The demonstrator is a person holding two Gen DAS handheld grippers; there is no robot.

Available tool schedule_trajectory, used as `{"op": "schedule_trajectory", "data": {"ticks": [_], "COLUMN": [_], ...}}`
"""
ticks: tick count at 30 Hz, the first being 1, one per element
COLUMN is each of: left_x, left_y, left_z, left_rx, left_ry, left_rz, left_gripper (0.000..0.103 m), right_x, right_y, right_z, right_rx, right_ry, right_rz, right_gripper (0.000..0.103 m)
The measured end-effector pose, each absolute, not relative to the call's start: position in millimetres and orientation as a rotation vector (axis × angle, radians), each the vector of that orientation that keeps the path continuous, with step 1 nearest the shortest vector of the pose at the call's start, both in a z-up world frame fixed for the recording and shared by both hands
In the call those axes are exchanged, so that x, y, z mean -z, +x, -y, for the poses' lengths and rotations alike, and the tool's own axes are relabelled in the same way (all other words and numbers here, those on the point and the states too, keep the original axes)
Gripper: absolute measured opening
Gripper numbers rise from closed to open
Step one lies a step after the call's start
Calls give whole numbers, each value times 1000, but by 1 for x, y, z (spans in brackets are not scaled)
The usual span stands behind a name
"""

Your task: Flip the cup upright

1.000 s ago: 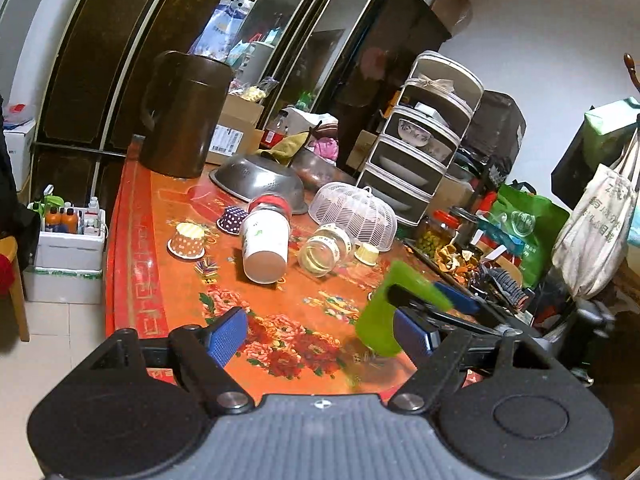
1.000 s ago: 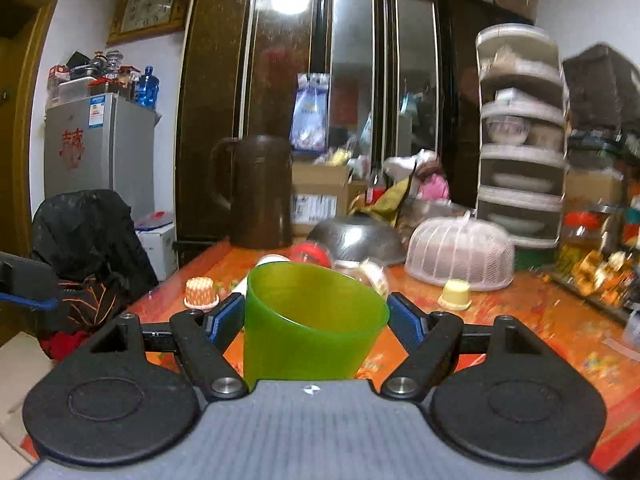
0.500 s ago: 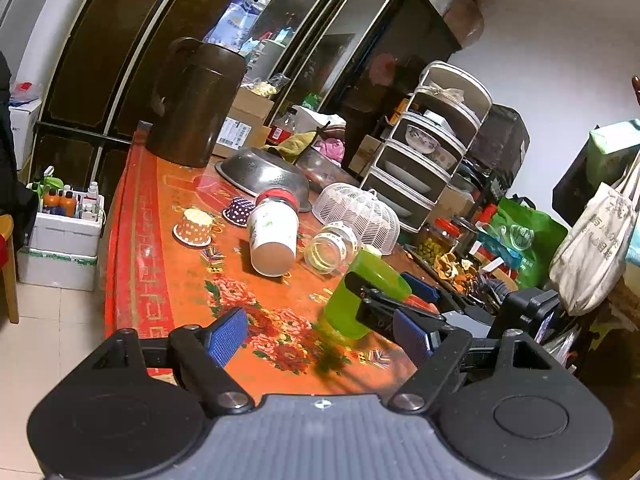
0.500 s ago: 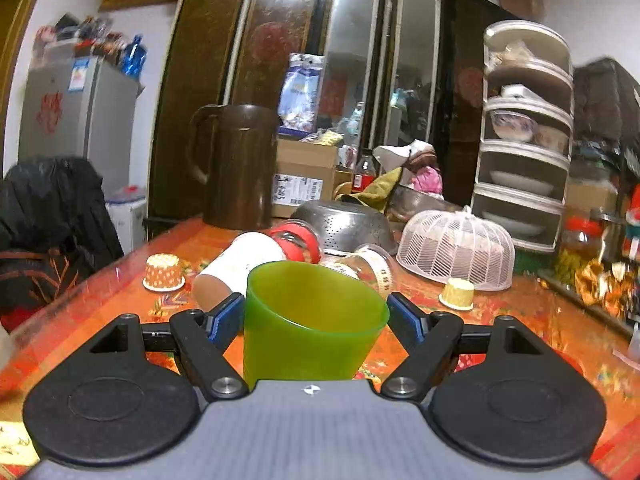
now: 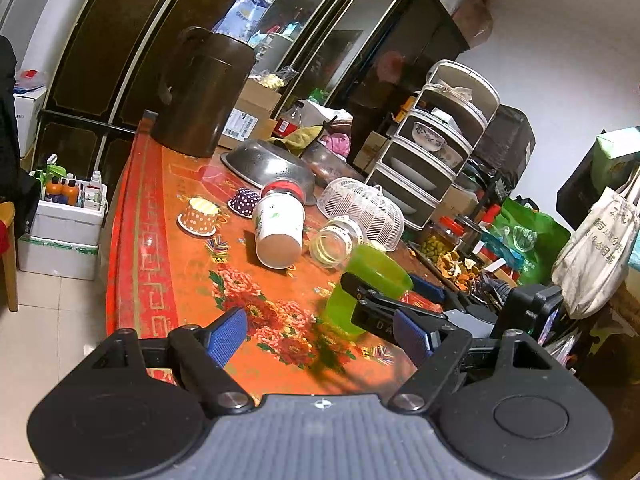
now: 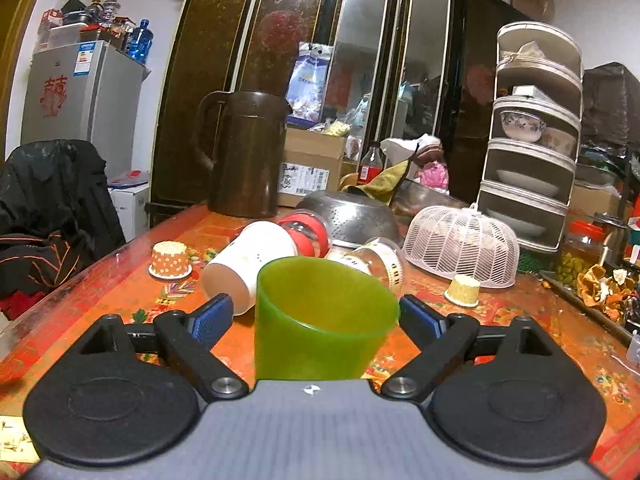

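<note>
Two cameras tell rather different stories. From the left wrist, the green cup (image 5: 370,284) is seen from the side and a little above, standing on the red flowered counter (image 5: 188,280) with its mouth up, and the right gripper (image 5: 394,300) reaches in from the right, one black finger (image 5: 362,286) across the cup's near side and a blue pad (image 5: 426,282) showing behind it. The base of the cup meets the counter there. The left gripper (image 5: 320,330) itself hangs over the counter's near edge with its blue pads (image 5: 226,334) spread wide and nothing between them, well short of the cup.

From the right wrist the cup's (image 6: 324,316) base is hidden by the gripper body; only the open rim and upper wall show, filling the middle. The right gripper's (image 6: 316,316) blue pads (image 6: 210,320) stand a little clear of the wall on both sides in this view, so I would call it parted, the cup sitting loose between the fingers.

The cup's long axis runs near vertical, wide mouth upward, narrow end down, with a slight lean leftward in the right view.

Behind it lie a white cup (image 6: 248,264) on its side, bottom toward the cameras, and a toppled glass jar (image 5: 334,242). A white mesh food cover (image 6: 460,246), a steel colander (image 5: 266,166) and a brown jug (image 6: 244,152) stand further back.
</note>
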State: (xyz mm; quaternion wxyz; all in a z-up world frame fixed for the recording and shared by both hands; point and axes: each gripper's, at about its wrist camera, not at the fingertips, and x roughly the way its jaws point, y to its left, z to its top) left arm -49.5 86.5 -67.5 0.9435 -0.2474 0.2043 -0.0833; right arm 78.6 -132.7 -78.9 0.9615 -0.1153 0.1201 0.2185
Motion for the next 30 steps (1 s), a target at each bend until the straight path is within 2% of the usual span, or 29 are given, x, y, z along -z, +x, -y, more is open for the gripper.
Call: {"op": "schedule_trajectory", "data": {"ticks": [4,9,11,13,16,23,30], "left_x": [67,65,62,56,38,-9,-6], "left_y": [-49,-50,-48,-42,-43,-39,-34], "left_z": [-87,-79,-70,-57,-35,-2,18], "left_rx": [169,117,60,16,15,43,69], "left_ry": [-498,-421,-336,-243,-150,-116,-111], "left_rz": [-419,-392,-388,-439,-423,-469,-527], "left_gripper": [84,99,103,103,103,103,103], "right_x": [79,70,64,56,39,-9,-15], "right_y": [82,71,61,57,53,20,15], "right_z": [135,149,169,186,213,246,258], "right_rx": [-457,-461,-461,-460,-463,-432,-451], "right_ry": [-208,-177,-121,-67,18,-17,-15], "right_rz": [-273,-290,-318,-385,-497,-438,-447], "right_gripper": [91,102,102,102,102,102,102]}}
